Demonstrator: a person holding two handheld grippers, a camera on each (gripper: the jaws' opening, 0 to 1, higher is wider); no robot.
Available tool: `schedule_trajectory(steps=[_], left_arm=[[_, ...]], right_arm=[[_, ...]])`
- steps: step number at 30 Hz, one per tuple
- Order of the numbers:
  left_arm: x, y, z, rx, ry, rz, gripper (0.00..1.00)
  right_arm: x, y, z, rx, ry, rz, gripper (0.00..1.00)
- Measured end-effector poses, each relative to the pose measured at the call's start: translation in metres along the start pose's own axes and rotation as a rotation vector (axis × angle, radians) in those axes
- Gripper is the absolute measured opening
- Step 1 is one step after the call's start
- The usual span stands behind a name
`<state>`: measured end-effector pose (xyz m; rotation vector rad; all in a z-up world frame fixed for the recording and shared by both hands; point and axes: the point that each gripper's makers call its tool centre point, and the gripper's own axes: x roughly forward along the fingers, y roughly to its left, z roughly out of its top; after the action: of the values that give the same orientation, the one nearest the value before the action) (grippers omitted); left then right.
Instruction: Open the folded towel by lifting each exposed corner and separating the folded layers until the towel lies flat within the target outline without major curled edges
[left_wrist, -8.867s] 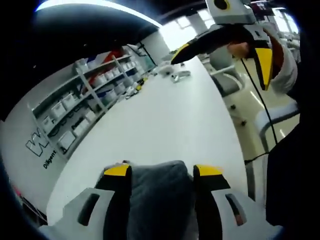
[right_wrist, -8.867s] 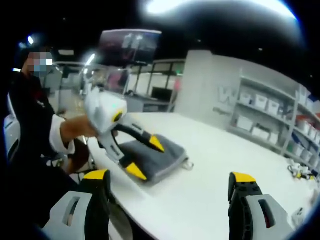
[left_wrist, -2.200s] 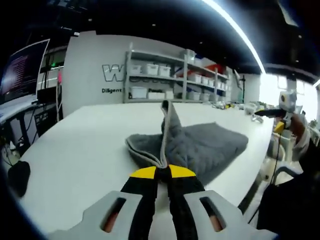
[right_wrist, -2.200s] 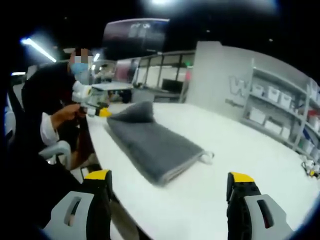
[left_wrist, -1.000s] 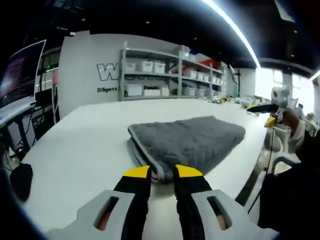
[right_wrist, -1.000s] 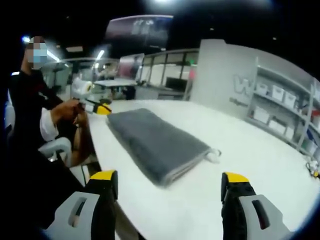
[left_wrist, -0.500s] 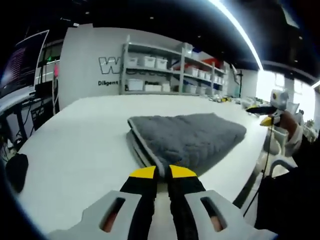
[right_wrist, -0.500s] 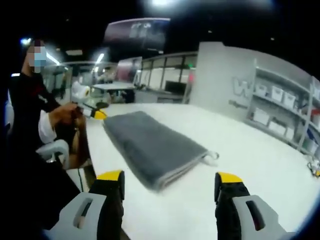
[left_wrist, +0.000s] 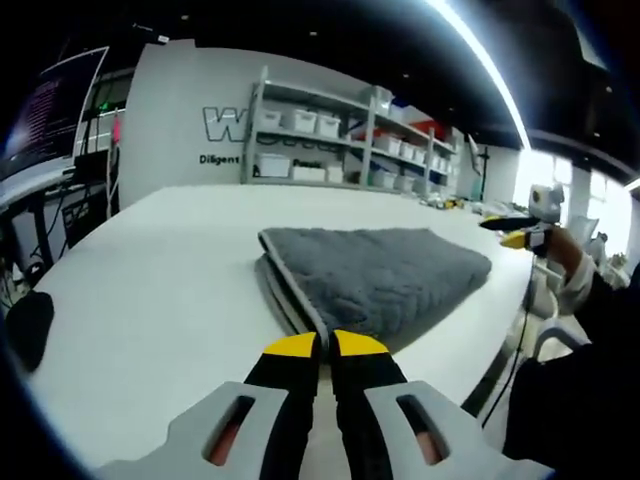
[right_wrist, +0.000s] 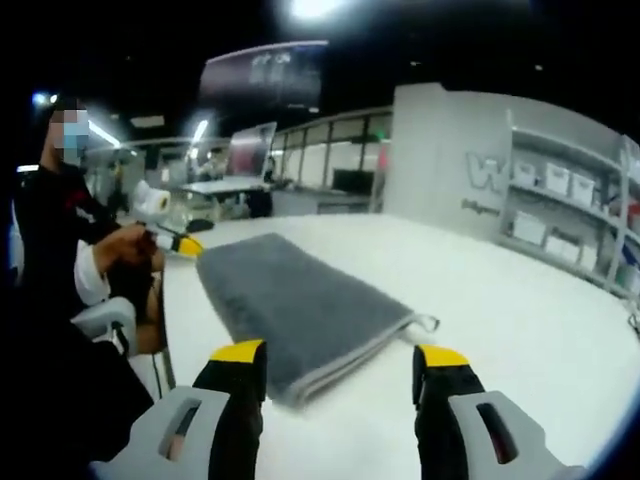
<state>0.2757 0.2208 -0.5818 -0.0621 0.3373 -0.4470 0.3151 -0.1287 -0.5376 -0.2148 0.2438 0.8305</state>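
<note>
My left gripper (left_wrist: 325, 345) sits low over the white table (left_wrist: 150, 300), its two yellow-tipped jaws pressed together at the near corner of the folded grey towel (left_wrist: 375, 270). The corner runs right down to the tips, and I believe its edge is pinched between them, though the jaws hide the contact itself, so I can't be sure how much cloth is in there. From this side the towel lies folded on the table, its stacked layers showing as pale lines along the left edge, and the top face looks flat. Across the table my other hand (left_wrist: 553, 245) holds the right gripper (left_wrist: 505, 232) out past the far edge. In the right gripper view, my right gripper (right_wrist: 340, 365) is spread wide, both jaws apart with nothing between them, hovering just short of the towel (right_wrist: 300, 305). The towel lies as a long folded rectangle on the table (right_wrist: 520, 330), with a small hanging loop (right_wrist: 428, 322) sticking out at its near right corner. At its far end, the left gripper (right_wrist: 182, 244) meets the corner, held in my hand (right_wrist: 120, 250). Shelves (left_wrist: 320, 150) with white bins line the wall behind.
</note>
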Motion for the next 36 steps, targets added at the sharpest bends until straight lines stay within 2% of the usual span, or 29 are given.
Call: schedule_trajectory(steps=[5,15,29,36], left_arm=[[0.000,0.000,-0.001,-0.003,0.005,0.004,0.04],[-0.001,-0.001,-0.001,-0.007,0.010,0.010,0.03],[-0.003,-0.003,0.002,0.013,-0.002,-0.007,0.04],[-0.007,-0.008,0.005,0.049,-0.021,-0.040,0.11]], right_arm=[[0.006,-0.002,0.002,0.009,0.000,0.004,0.53],[0.025,-0.024,0.011,0.013,0.004,-0.001,0.42],[0.052,-0.047,0.009,0.069,0.051,0.008,0.37],[0.067,-0.052,0.007,0.075,0.082,0.015,0.35]])
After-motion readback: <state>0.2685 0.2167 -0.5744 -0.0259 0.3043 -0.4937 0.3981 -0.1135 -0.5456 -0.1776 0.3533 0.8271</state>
